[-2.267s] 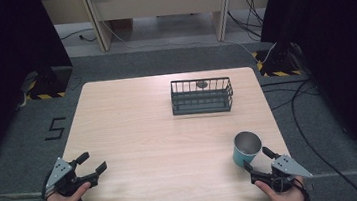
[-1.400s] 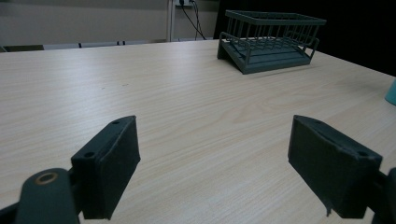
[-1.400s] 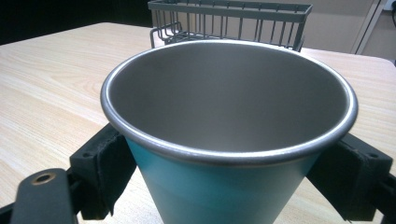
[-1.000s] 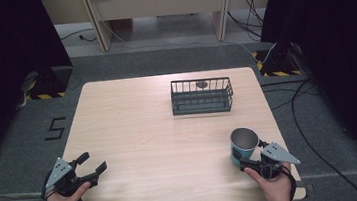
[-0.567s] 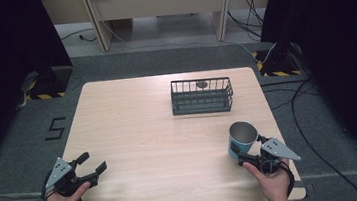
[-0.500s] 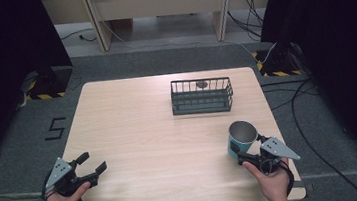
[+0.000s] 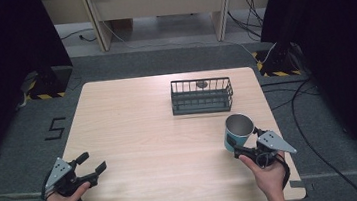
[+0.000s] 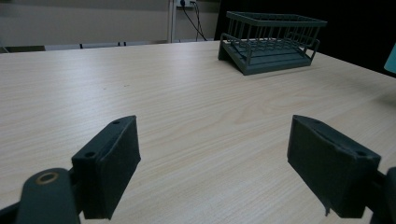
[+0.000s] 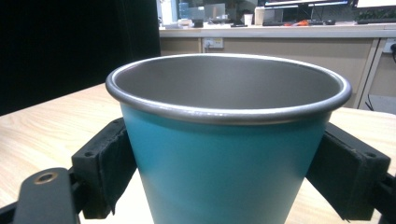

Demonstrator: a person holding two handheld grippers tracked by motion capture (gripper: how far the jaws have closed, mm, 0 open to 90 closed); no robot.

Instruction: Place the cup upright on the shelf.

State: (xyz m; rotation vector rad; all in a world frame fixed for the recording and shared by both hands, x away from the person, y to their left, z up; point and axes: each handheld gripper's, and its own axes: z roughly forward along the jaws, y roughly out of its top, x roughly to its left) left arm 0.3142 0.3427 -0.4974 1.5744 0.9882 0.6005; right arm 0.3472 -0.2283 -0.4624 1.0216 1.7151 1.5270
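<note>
A teal cup [image 7: 238,133] with a metal inside stands out at the table's right front, and its rim and wall [image 9: 224,154] loom close in the right gripper view. My right gripper [image 7: 244,146] is shut on the cup, one black jaw pressed against each side of its lower wall. The cup looks slightly raised off the wooden table [image 7: 144,129]. At the left front corner my left gripper [image 7: 94,161] rests open, nothing between its jaws [image 8: 215,172]. A sliver of the cup [image 8: 391,58] shows at the right edge of the left gripper view.
A dark wire basket [image 7: 201,98] stands at the back right of the table with a small dark object [image 7: 201,84] at its far side. The basket [image 8: 271,44] lies ahead of the left gripper. Cables run over the floor to the right.
The right gripper moved forward, closed around the cup, and cup and gripper have shifted slightly away from the front edge. The left gripper has stayed put.
</note>
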